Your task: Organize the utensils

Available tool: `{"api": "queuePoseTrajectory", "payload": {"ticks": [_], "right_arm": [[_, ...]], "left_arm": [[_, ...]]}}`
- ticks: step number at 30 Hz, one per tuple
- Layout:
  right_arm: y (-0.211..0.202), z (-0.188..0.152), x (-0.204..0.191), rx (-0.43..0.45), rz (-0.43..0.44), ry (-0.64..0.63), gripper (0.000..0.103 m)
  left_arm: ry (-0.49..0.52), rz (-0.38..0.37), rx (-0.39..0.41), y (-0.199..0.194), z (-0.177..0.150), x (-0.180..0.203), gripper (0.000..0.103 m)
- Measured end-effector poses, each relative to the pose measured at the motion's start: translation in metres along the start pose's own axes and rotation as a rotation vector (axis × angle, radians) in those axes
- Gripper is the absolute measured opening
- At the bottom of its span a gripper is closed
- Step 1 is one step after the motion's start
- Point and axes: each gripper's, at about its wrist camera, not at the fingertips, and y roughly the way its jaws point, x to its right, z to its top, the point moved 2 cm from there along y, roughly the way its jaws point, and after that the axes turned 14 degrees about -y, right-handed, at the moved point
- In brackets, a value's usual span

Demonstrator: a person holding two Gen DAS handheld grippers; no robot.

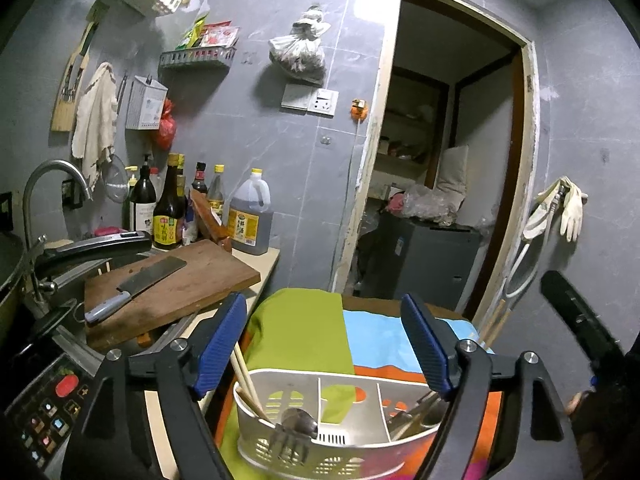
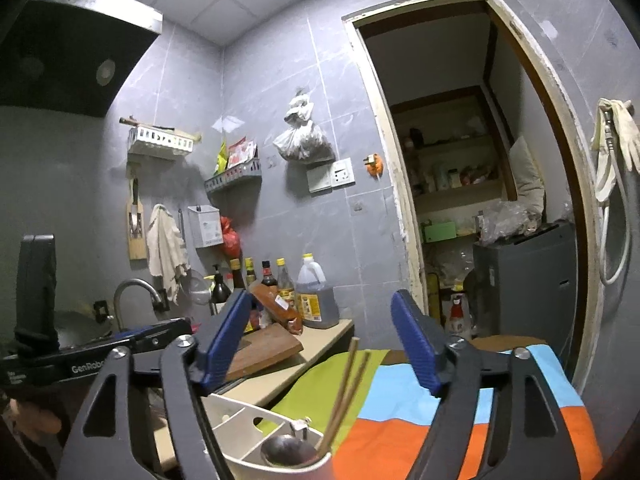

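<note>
Although both tongs stand open with nothing between their blue pads, the work sits right below them: a white plastic utensil caddy (image 1: 340, 436) rests on a cloth of green, blue and orange patches (image 1: 304, 332) that covers the near bench, just right of the wooden chopping board (image 1: 192, 280) with its cleaver (image 1: 136, 284). In the caddy's left compartment a pair of wooden chopsticks (image 1: 246, 380) leans upright beside a metal spoon (image 1: 298, 424) and a fork (image 1: 290, 444); the middle compartment looks empty, and the right one holds more metal cutlery (image 1: 416, 412), too dark to name. The left tongs (image 1: 332, 344) hang over the caddy; the right tongs (image 2: 328, 340) hang above its end where the chopsticks stand. The chopsticks are probably light, stiff and apt to roll, best pinched together at mid-length. The spoon and fork are likely heavier and slick, so the narrow handle is the place to grip. The thin-walled caddy could slide on the cloth.
</note>
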Motion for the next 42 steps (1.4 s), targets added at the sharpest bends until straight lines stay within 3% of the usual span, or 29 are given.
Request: {"api": "queuePoseTrajectory", "payload": {"ticks": [4,7,12,15,18,33,42], "right_arm": [[-0.021,0.006,0.007,0.005,0.003,0.014,0.084],[-0.037,0.011,0.011,0.010,0.002,0.015,0.090],[-0.059,0.015,0.015,-0.001,-0.006,0.005,0.103],[-0.070,0.016,0.017,-0.016,-0.022,0.001,0.103],[-0.079,0.015,0.019,-0.036,-0.035,0.001,0.103],[-0.138,0.006,0.023,-0.173,-0.071,-0.027,0.103],[-0.175,-0.013,0.008,-0.222,-0.209,-0.115,0.103]], "left_arm": [[0.014,-0.005,0.003,-0.008,-0.005,0.009,0.077],[0.011,-0.017,0.004,-0.016,-0.009,0.013,0.085],[0.002,-0.032,0.008,-0.029,-0.016,0.020,0.087],[-0.011,-0.044,0.000,-0.038,-0.021,0.022,0.089],[-0.033,-0.071,-0.008,-0.047,-0.026,0.023,0.099],[-0.066,-0.110,-0.033,-0.099,-0.052,0.026,0.100],[0.016,-0.042,0.005,-0.129,-0.083,0.027,0.100]]}}
